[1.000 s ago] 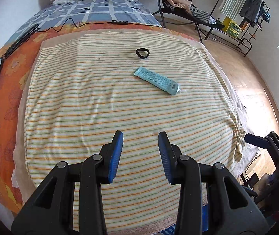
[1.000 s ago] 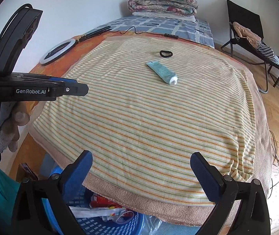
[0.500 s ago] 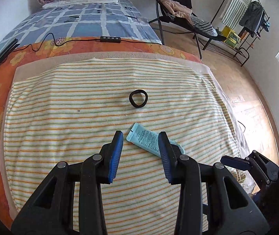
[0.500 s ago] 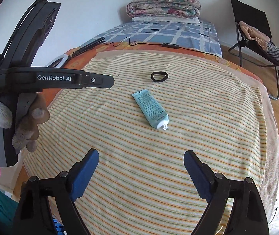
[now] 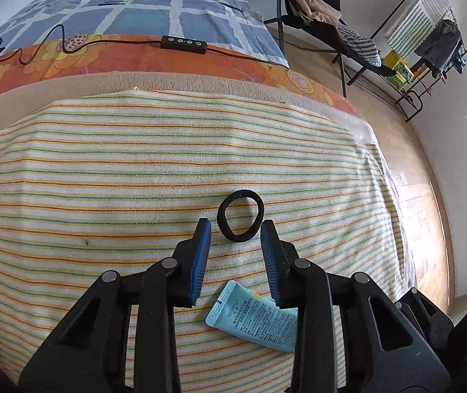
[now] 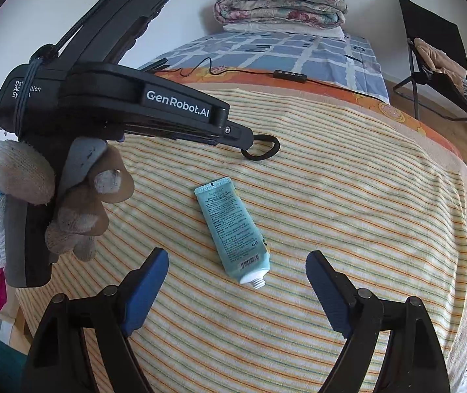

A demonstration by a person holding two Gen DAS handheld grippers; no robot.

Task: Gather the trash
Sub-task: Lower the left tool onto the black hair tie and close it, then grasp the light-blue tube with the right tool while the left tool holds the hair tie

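A black hair tie ring (image 5: pixel 222 221) lies on the striped blanket (image 5: pixel 102 180). My left gripper (image 5: pixel 235 226) points down at it, the ring just beyond and between the blue fingertips. The jaws are closing, and the pads do not touch the ring. A light blue tube (image 5: pixel 253 321) lies below and behind the left fingers. In the right wrist view the tube (image 6: pixel 230 226) lies with its open white neck toward me. My right gripper (image 6: pixel 236 255) stands open wide, with the tube's neck end between the fingertips. The left gripper (image 6: pixel 248 139), held by a gloved hand (image 6: pixel 69 203), reaches the hair tie (image 6: pixel 271 152).
A black cable with a button controller (image 5: pixel 183 44) crosses the orange sheet beyond the blanket. Folded quilts (image 6: pixel 279 3) sit at the bed's far end. A folding chair with clothes (image 5: pixel 315 6) and a drying rack (image 5: pixel 430 49) stand on the wooden floor to the right.
Both grippers moved forward over the bed. The left passed over the tube to the hair tie and its jaws narrowed. The right came up to the tube, its jaws slightly narrower.
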